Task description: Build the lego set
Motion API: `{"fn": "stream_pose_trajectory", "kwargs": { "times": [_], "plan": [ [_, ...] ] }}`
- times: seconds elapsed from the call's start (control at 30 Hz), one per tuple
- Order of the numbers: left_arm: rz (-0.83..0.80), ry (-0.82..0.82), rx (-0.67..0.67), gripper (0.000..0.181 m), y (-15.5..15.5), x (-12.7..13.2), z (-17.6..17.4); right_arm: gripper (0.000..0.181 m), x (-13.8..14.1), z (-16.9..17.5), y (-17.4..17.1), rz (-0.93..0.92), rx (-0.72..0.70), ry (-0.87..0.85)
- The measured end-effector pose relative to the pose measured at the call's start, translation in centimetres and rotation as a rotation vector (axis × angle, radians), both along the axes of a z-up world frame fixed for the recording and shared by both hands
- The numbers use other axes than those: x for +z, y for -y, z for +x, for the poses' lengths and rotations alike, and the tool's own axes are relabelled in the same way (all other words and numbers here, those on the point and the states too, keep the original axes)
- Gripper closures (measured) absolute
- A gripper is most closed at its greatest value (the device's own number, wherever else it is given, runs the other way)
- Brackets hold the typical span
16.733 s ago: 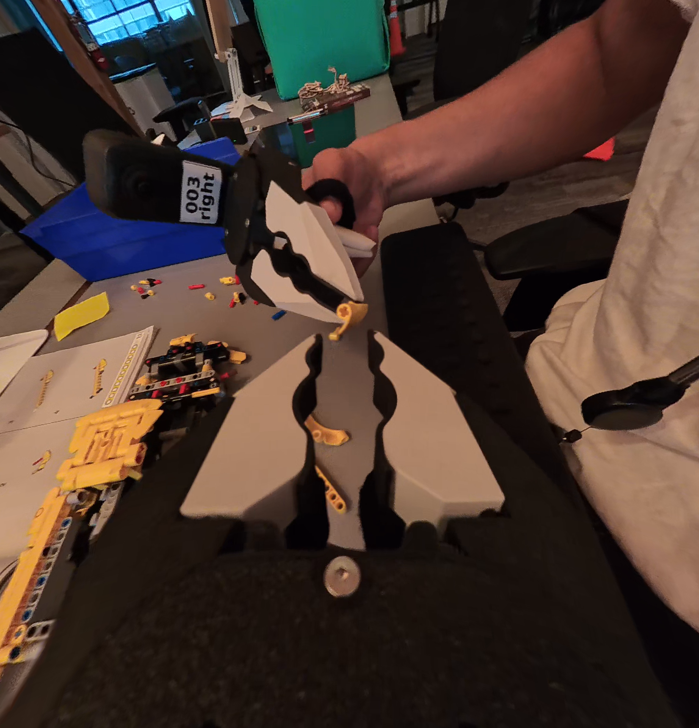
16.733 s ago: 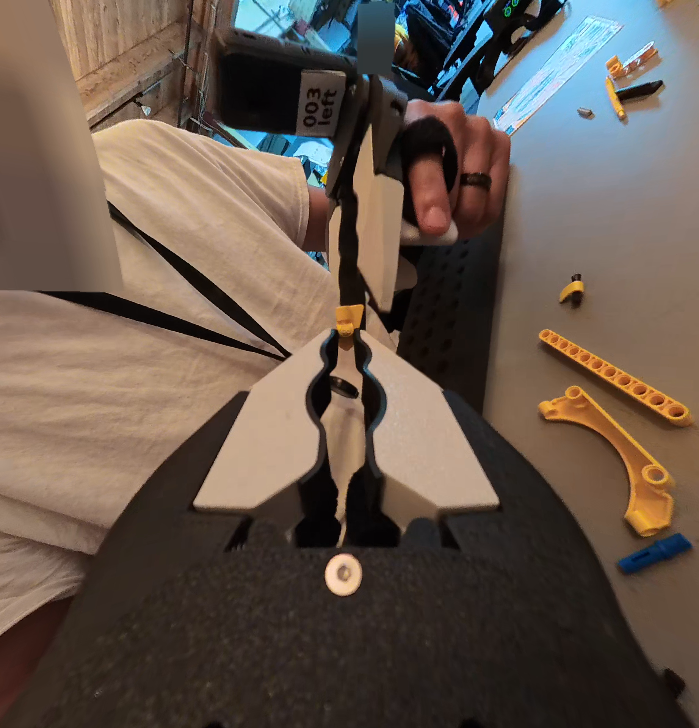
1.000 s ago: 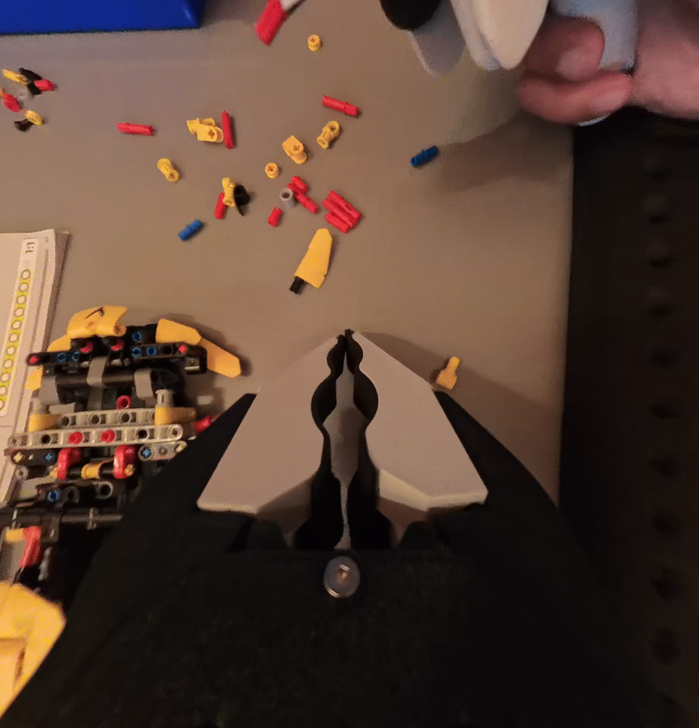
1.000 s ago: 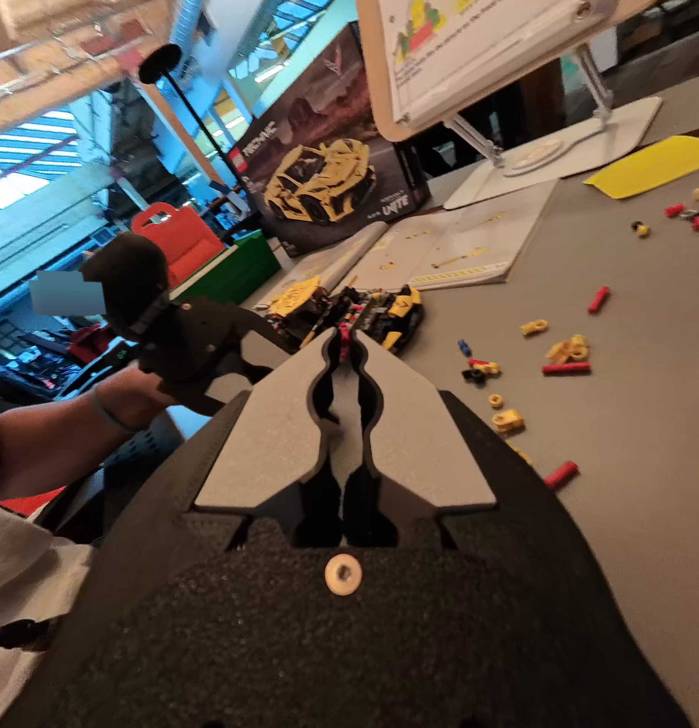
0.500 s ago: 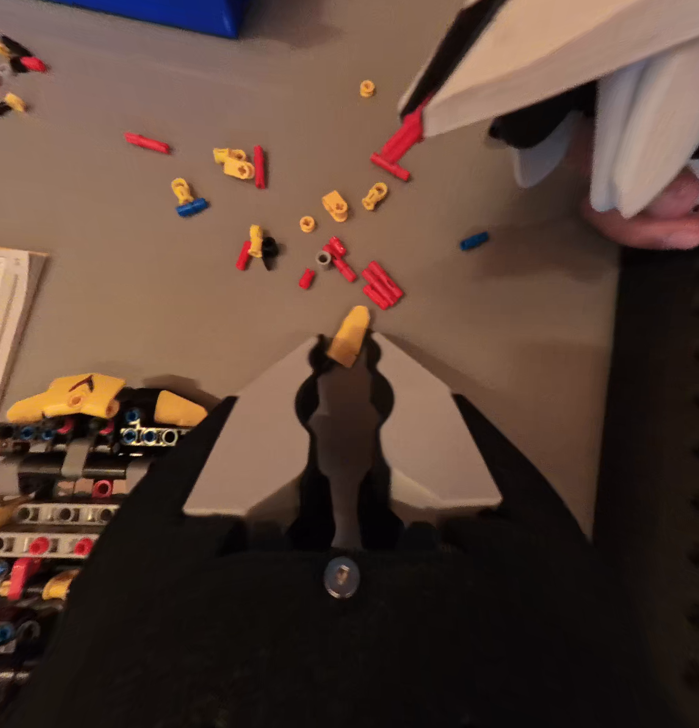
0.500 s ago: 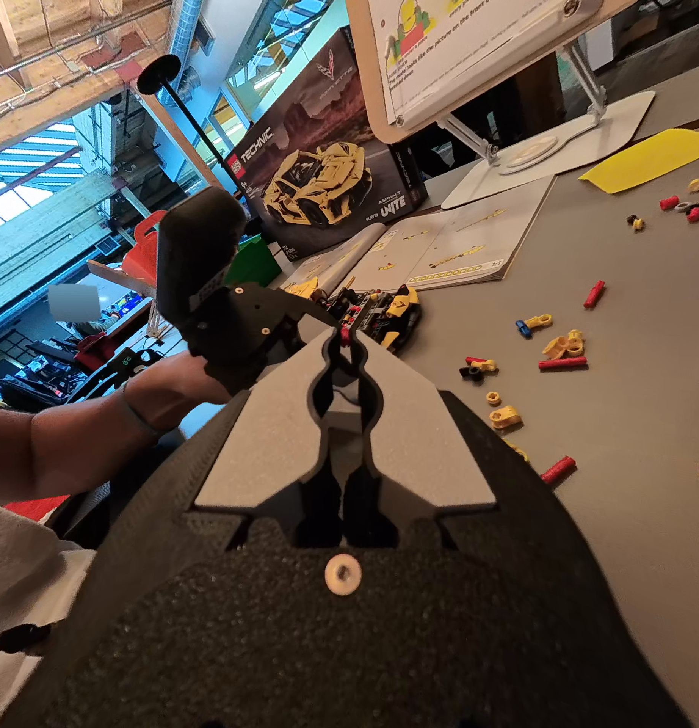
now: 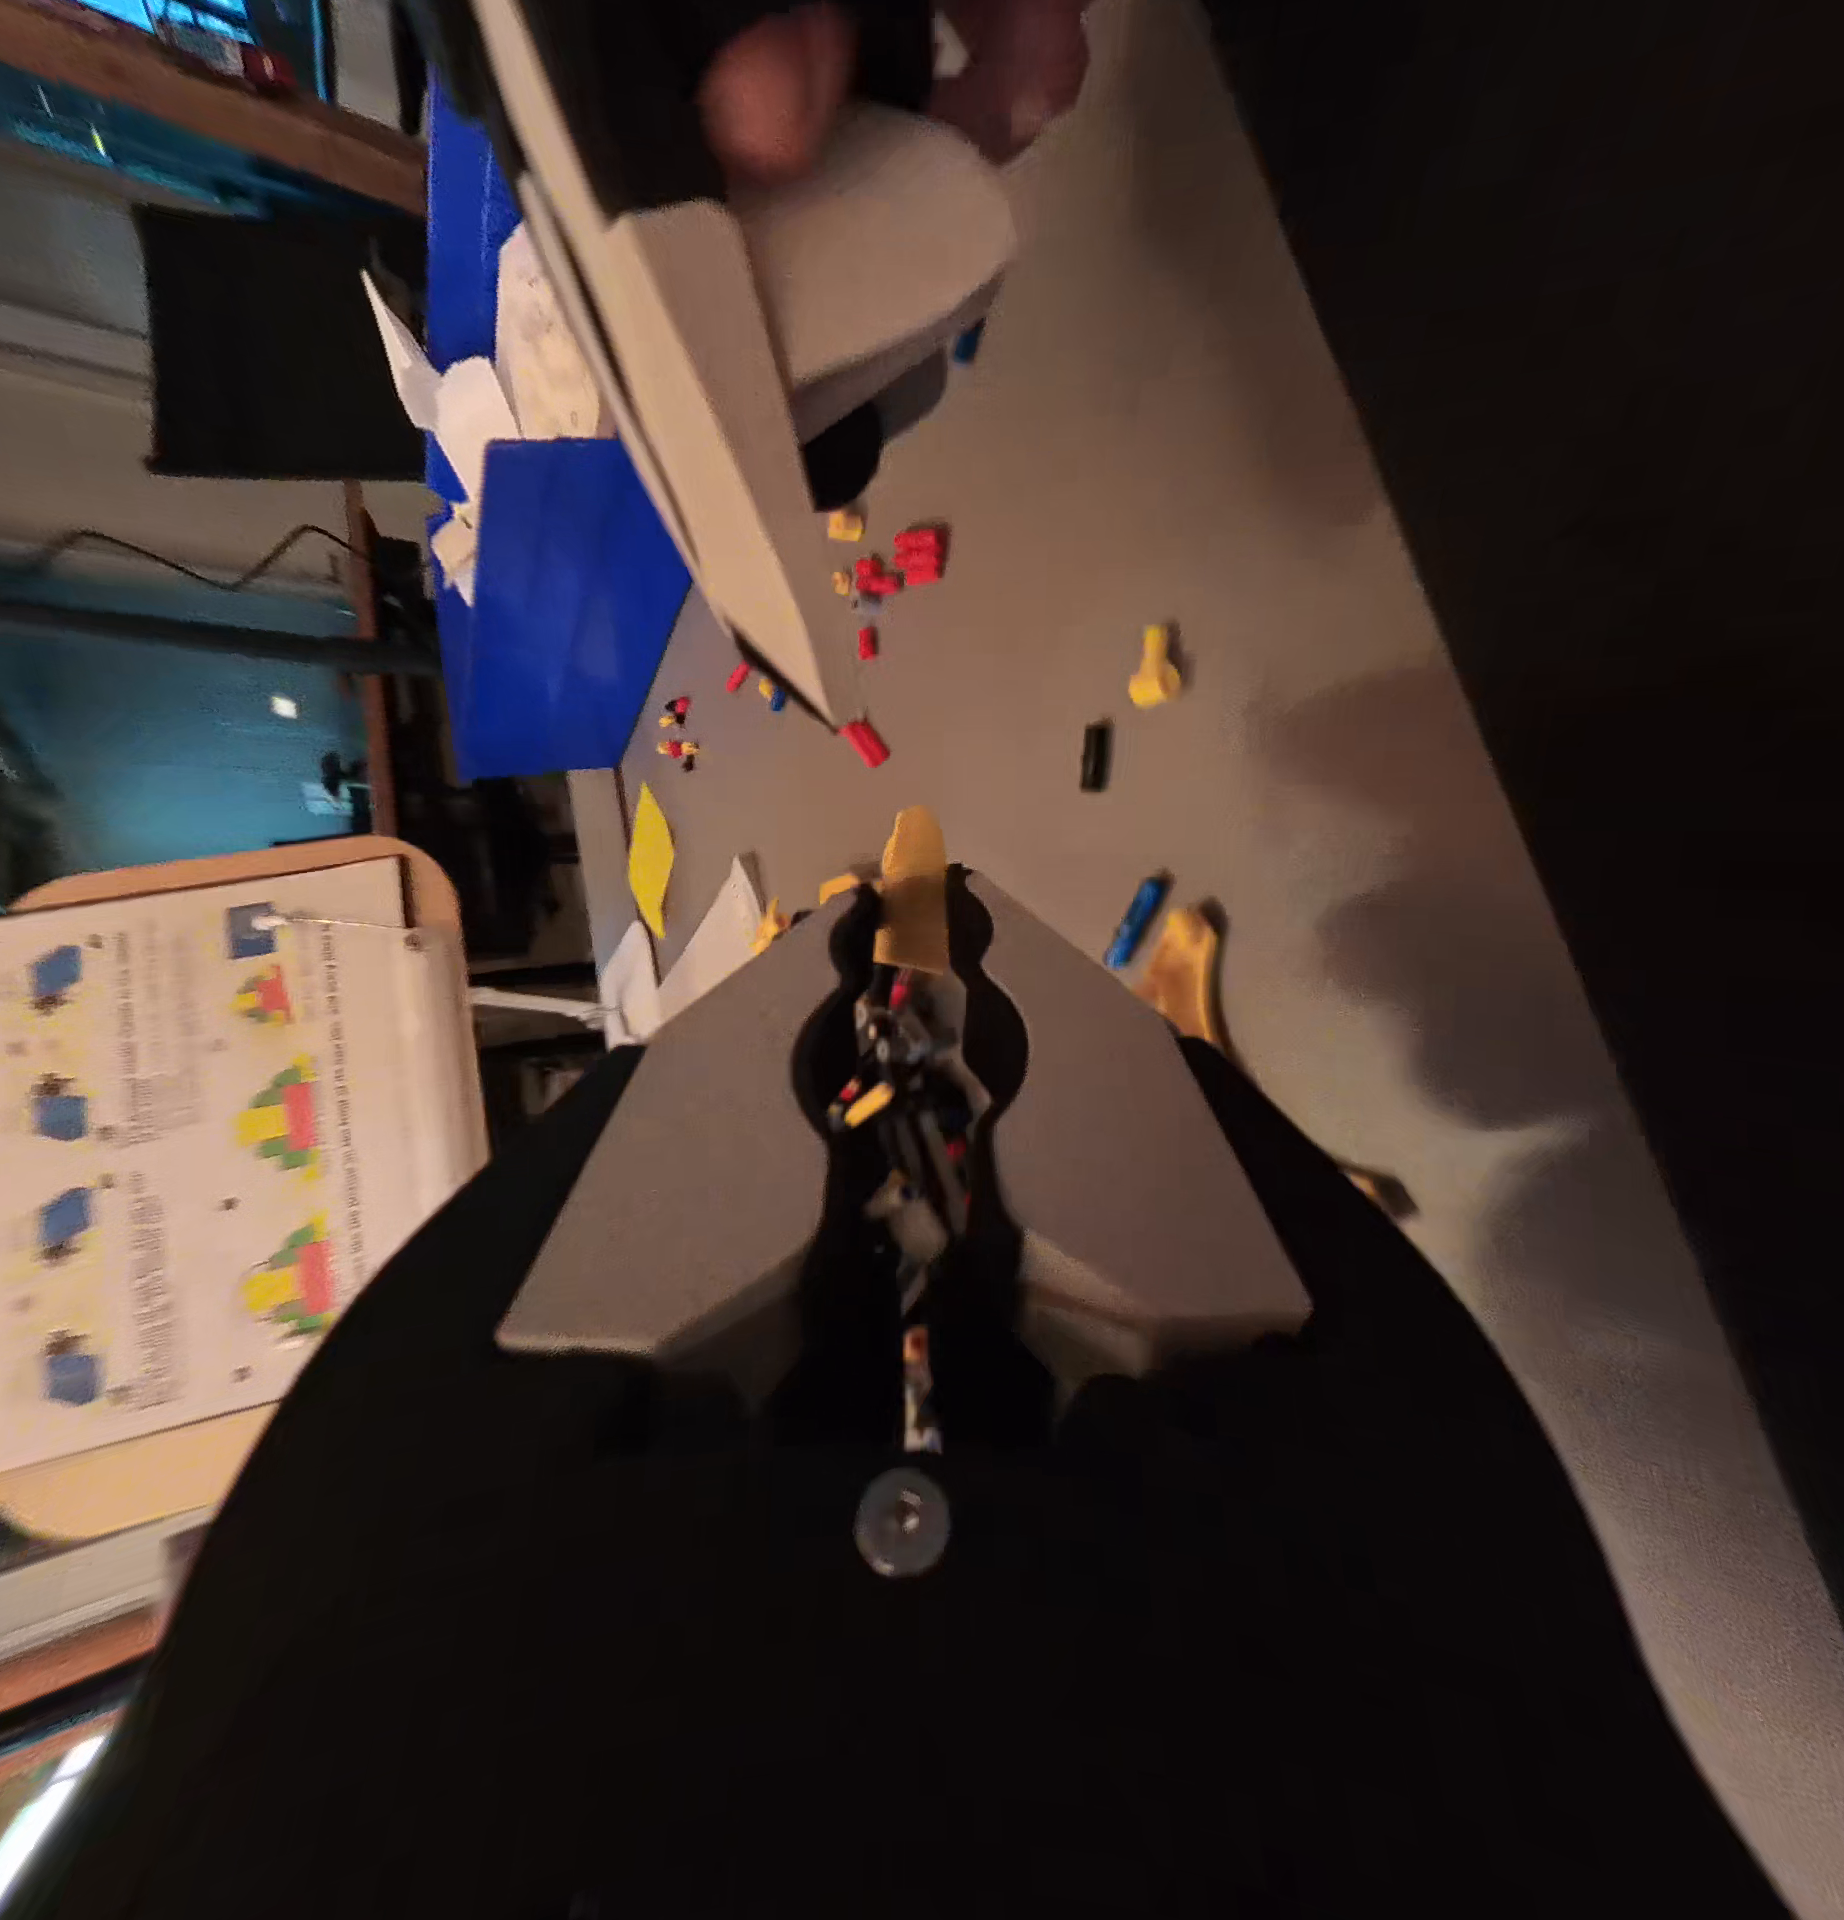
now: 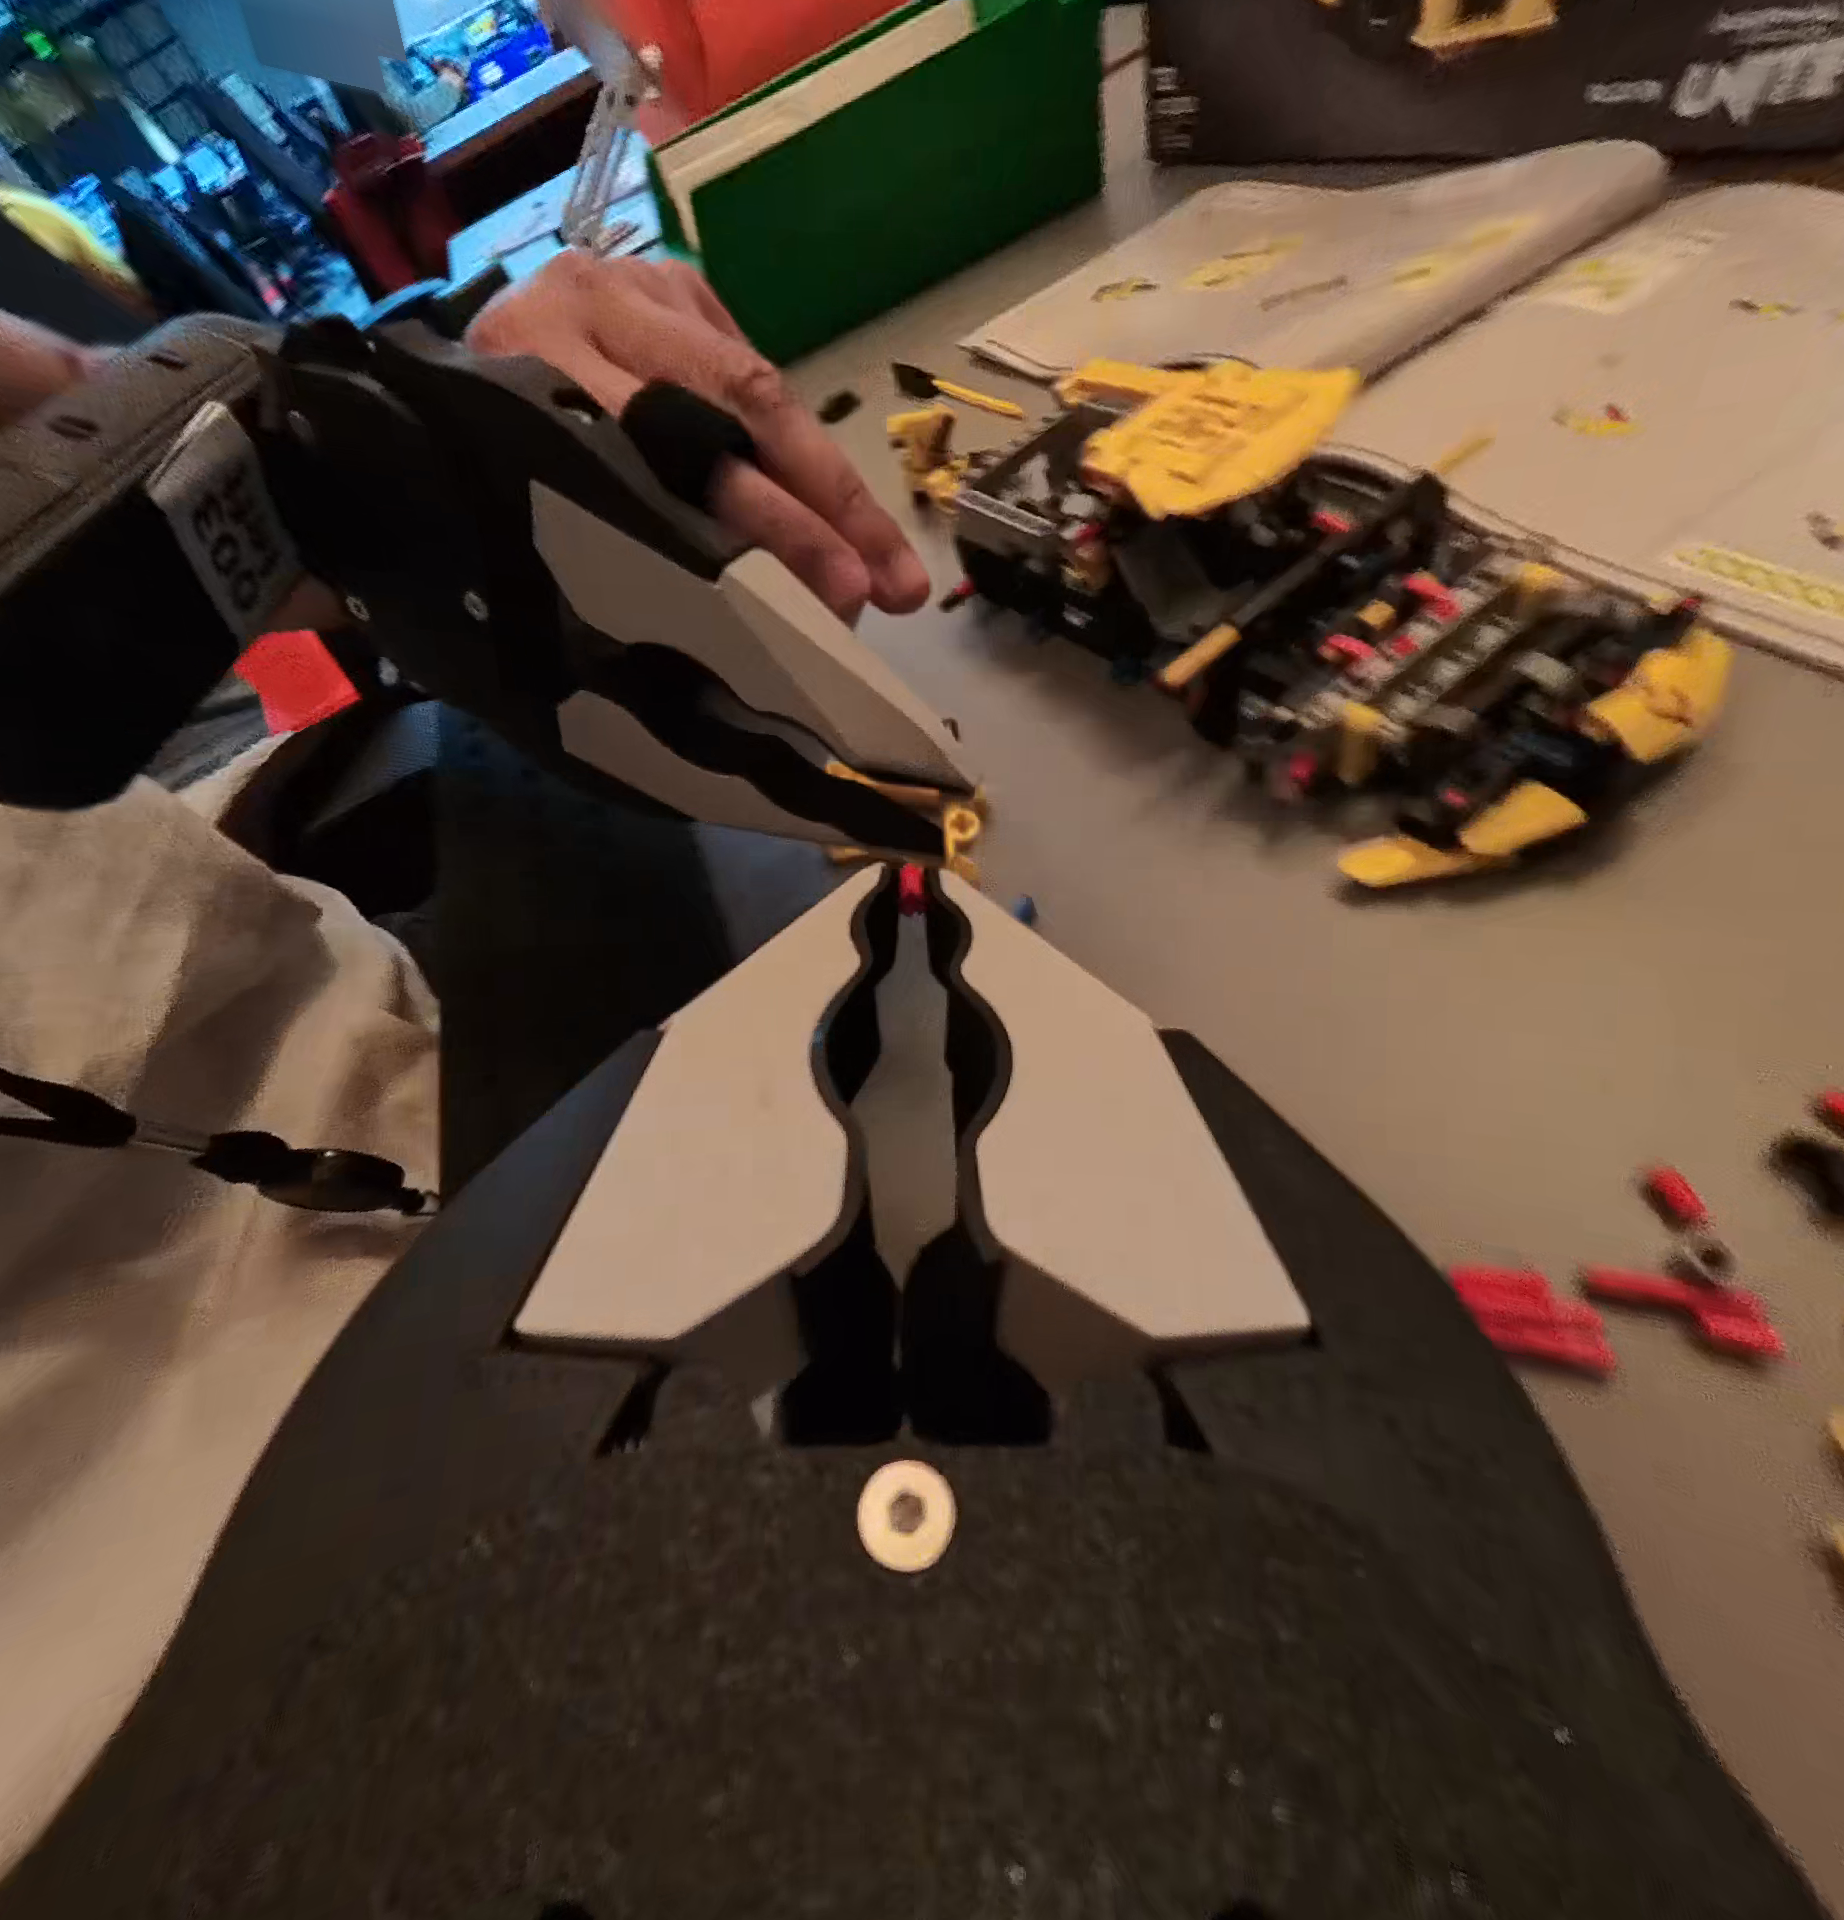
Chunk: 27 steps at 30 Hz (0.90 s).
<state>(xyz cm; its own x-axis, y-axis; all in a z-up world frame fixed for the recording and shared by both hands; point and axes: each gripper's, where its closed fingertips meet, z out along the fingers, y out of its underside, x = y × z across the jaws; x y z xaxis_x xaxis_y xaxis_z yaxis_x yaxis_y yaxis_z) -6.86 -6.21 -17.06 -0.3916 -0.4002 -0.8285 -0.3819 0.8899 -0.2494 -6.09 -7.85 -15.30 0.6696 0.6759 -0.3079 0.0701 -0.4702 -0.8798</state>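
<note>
My left gripper (image 7: 913,883) is shut on a yellow wedge-shaped panel piece (image 7: 910,894) and holds it above the table, rolled onto its side. My right gripper (image 8: 910,883) is shut on a short red pin (image 8: 910,894). Its tips sit just below the left gripper (image 8: 949,805) and the yellow piece (image 8: 962,826), nearly touching. In the left wrist view the right gripper (image 7: 835,717) comes in from the top with the red pin (image 7: 862,742) at its tip. The half-built black and yellow car (image 8: 1344,623) lies on the grey table to the right.
Loose red pins (image 8: 1531,1320) and small yellow parts lie at the right. Open instruction booklets (image 8: 1520,281), a green box (image 8: 876,177) and the set's box (image 8: 1469,83) stand behind. A blue bin (image 7: 554,603) and a sheet on a stand (image 7: 191,1143) are at the left. The tips of both grippers are at nearly the same place.
My left gripper closed on the yellow piece, lifted it off the table and rolled sideways. My right gripper took a red pin from the pile and brought it up to the yellow piece.
</note>
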Motion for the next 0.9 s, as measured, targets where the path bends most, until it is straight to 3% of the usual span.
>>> {"fn": "stream_pose_trajectory", "kwargs": {
  "times": [0.23, 0.53, 0.67, 0.9],
  "plan": [
    [0.179, -0.012, -0.071, 0.169, -0.2, 2.2, -4.3, 0.178, 1.5, -4.8, -1.5, 0.054, 0.051, 0.149],
    [0.328, -0.028, -0.082, 0.17, -1.0, 3.7, -6.4, 0.178, 2.0, -6.7, -2.3, 0.097, 0.07, 0.332],
    [0.368, -0.037, -0.078, 0.169, -1.4, 4.0, -7.2, 0.178, 4.1, -6.6, -2.2, 0.133, 0.062, 0.271],
    [0.417, -0.036, -0.084, 0.17, -0.9, 4.4, -7.2, 0.178, 3.9, -8.2, -2.3, 0.135, 0.101, 0.313]
  ]
}}
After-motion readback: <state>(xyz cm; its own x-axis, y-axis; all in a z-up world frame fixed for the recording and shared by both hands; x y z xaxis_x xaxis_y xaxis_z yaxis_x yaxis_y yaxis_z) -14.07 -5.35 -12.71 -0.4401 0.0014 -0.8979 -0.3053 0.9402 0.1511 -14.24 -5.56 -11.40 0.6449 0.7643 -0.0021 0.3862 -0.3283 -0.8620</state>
